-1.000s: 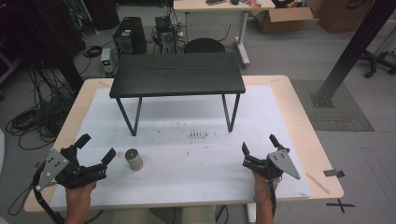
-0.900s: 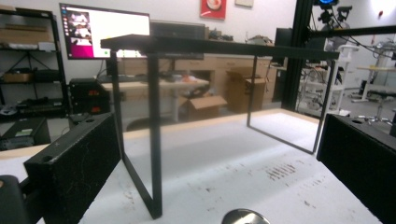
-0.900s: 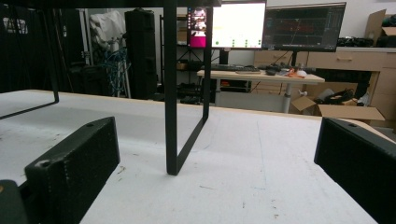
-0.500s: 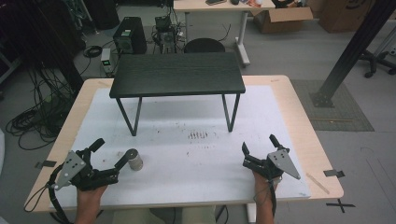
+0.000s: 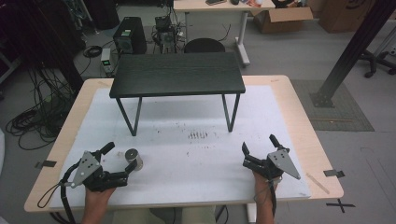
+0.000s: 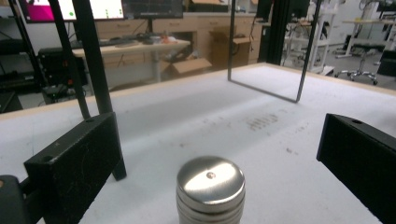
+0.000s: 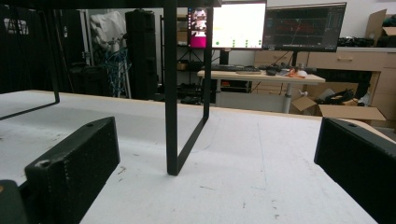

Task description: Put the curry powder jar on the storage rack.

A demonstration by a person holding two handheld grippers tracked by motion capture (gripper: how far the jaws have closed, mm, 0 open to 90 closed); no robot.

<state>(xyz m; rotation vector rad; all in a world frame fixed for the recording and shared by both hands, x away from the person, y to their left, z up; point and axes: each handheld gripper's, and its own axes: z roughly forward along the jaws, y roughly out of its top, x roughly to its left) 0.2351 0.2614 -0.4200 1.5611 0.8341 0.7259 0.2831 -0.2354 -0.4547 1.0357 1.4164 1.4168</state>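
Observation:
A small metal cylinder (image 5: 133,157) with a ridged body stands upright on the white mat at the near left. My left gripper (image 5: 122,156) is open, and the cylinder stands between its two fingertips without touching either. From the left gripper view, the cylinder's shiny top (image 6: 211,179) sits low between the two black jaws, with a clear gap on each side. My right gripper (image 5: 258,143) rests open at the near right with nothing between its jaws. The right gripper view looks over bare mat toward a black table leg (image 7: 172,93).
A small black table (image 5: 177,74) on thin metal legs stands at the back middle of the white mat (image 5: 196,116). Dark smudges (image 5: 198,135) mark the mat near its centre. Tape pieces (image 5: 334,173) lie on the wooden tabletop's right edge.
My left gripper has moved right along the near edge until its open jaws stand around the metal cylinder. The right gripper has stayed where it was.

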